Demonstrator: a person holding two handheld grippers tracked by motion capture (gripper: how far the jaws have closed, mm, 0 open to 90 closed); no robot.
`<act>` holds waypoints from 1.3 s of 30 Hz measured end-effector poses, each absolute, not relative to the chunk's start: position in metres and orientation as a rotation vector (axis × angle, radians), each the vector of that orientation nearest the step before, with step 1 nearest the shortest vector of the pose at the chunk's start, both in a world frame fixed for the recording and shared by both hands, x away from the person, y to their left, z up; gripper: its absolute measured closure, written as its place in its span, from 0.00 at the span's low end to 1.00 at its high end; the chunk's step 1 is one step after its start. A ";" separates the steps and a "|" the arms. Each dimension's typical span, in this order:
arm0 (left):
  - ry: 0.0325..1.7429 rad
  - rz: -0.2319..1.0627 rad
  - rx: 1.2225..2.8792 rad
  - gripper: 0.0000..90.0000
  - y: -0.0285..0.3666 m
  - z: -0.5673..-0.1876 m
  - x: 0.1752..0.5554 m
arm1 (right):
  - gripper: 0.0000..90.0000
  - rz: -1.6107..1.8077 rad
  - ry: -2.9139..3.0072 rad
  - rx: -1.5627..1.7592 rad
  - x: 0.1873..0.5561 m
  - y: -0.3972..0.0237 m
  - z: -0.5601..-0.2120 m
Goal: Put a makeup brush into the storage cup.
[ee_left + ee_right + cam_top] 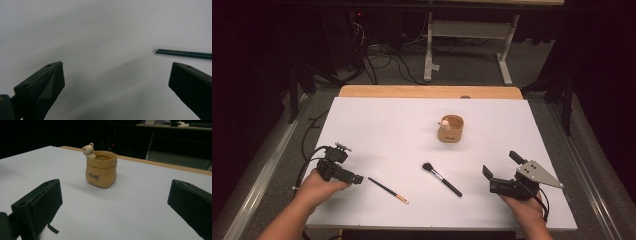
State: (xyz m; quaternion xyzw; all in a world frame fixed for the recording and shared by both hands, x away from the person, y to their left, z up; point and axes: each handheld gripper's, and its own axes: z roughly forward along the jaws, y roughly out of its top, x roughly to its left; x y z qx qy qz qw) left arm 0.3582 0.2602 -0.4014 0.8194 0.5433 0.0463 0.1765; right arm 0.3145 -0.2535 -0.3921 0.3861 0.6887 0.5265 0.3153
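Note:
A tan pouch-shaped cup (450, 129) with a small bear figure on its rim stands upright right of the white table's (382, 125) centre. A black-handled makeup brush (441, 178) lies in front of it. Left of that lies a thin dark pencil-like stick (387, 190) with a pinkish tip. My left gripper (352, 163) rests open at the front left, and the stick's dark end (183, 53) lies just beyond its right jaw. My right gripper (501, 164) is open at the front right and faces the cup (101, 170). Both grippers (117, 65) (115, 183) hold nothing.
A wooden strip (432, 91) runs along the table's far edge. Behind it are a white desk frame (467, 30) and floor cables (382, 60). Metal rails run along both sides of the table. A white expanse of table lies between the grippers and the cup.

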 end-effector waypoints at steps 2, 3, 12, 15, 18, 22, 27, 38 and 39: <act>1.536 0.125 2.359 0.01 0.259 -0.401 0.359 | 0.01 1.389 1.811 1.020 0.315 -0.254 -0.392; 1.542 0.116 2.369 0.01 0.257 -0.401 0.360 | 0.01 1.391 1.810 1.021 0.315 -0.255 -0.392; 1.514 0.060 2.510 0.01 0.246 -0.402 0.363 | 0.01 1.392 1.809 1.027 0.314 -0.256 -0.391; 1.468 0.077 2.549 0.01 0.243 -0.398 0.364 | 0.01 1.389 1.809 1.028 0.315 -0.256 -0.392; 1.431 0.063 2.502 0.01 0.241 -0.394 0.365 | 0.01 1.389 1.809 1.029 0.315 -0.256 -0.392; 1.362 0.067 2.492 0.01 0.234 -0.395 0.364 | 0.01 1.387 1.808 1.028 0.314 -0.256 -0.391; 1.267 0.086 2.524 0.01 0.225 -0.394 0.362 | 0.01 1.384 1.808 1.027 0.314 -0.256 -0.391; 1.111 0.076 2.638 0.01 0.205 -0.390 0.363 | 0.01 1.385 1.809 1.018 0.314 -0.256 -0.391; 1.104 0.077 2.631 0.01 0.203 -0.389 0.363 | 0.01 1.386 1.808 1.017 0.314 -0.256 -0.391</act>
